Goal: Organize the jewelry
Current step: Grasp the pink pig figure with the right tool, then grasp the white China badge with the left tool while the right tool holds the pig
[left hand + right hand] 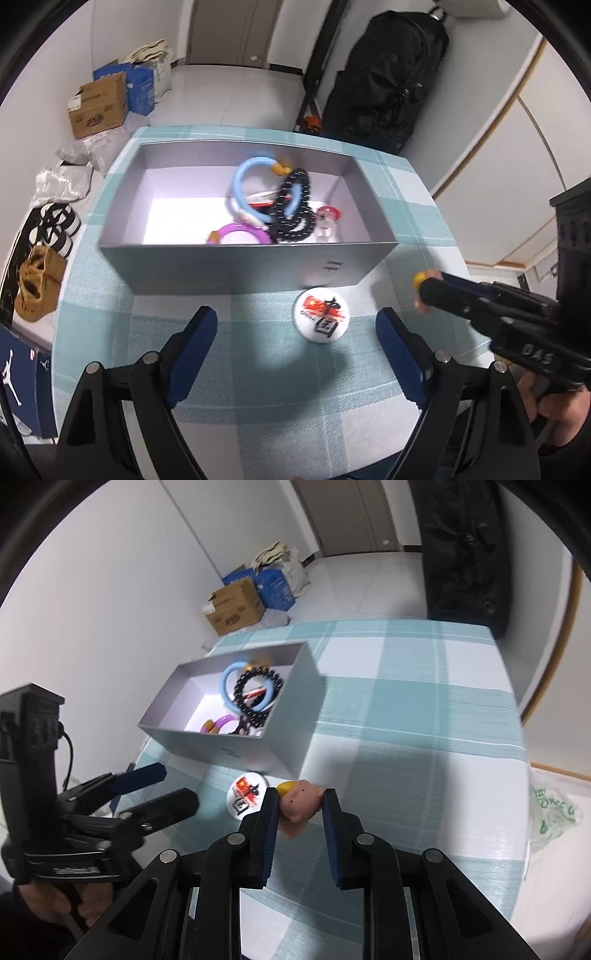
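Left wrist fisheye: set above the teal-and-white checked tablecloth (258,417), looking forward and down between its own two dark fingers at the open grey cardboard box (236,273) head-on, near; floor and closed door behind. Right wrist fisheye: set lower right of the table, facing forward-left, the same box (236,746) seen cornerwise and a little farther off. Both views share the box, the round white badge with red and black print (322,316) (246,793) just before it, and the brown carton (99,107) (234,610) on the floor. Each view catches the other tool at its edge; edges blurred, probably motion.
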Motion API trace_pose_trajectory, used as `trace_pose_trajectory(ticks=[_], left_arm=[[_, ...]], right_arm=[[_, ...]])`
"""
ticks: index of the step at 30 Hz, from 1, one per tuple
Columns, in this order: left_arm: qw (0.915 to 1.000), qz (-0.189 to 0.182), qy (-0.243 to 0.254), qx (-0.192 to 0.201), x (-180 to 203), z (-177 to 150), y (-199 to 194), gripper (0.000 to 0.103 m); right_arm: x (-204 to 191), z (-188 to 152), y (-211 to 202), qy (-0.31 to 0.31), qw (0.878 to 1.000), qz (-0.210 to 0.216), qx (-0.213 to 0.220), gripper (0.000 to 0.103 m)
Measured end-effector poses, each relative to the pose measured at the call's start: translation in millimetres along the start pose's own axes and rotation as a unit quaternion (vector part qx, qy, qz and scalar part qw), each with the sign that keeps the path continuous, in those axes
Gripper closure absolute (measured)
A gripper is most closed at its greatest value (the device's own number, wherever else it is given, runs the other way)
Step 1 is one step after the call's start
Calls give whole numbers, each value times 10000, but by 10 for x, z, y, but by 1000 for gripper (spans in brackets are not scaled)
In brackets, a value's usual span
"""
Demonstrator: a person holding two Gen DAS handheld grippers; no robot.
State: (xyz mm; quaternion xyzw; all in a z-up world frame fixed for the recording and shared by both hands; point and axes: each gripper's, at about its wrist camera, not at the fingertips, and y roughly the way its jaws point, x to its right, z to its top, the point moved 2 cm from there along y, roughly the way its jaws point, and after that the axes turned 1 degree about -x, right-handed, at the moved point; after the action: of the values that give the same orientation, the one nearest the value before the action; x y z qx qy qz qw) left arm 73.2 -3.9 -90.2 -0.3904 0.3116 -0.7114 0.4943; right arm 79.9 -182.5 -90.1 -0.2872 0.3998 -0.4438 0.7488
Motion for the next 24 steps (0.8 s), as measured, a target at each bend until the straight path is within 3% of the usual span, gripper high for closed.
trace_pose_trajectory(ticks=[16, 24], left_arm=[[9974, 487, 280, -449, 180, -78, 287, 19], [9956, 707, 436, -433, 234, -83, 322, 20]], right_arm=[[213, -11, -327, 224, 9991, 177, 314, 81], [324, -30, -371, 400, 9984, 220, 339, 81]])
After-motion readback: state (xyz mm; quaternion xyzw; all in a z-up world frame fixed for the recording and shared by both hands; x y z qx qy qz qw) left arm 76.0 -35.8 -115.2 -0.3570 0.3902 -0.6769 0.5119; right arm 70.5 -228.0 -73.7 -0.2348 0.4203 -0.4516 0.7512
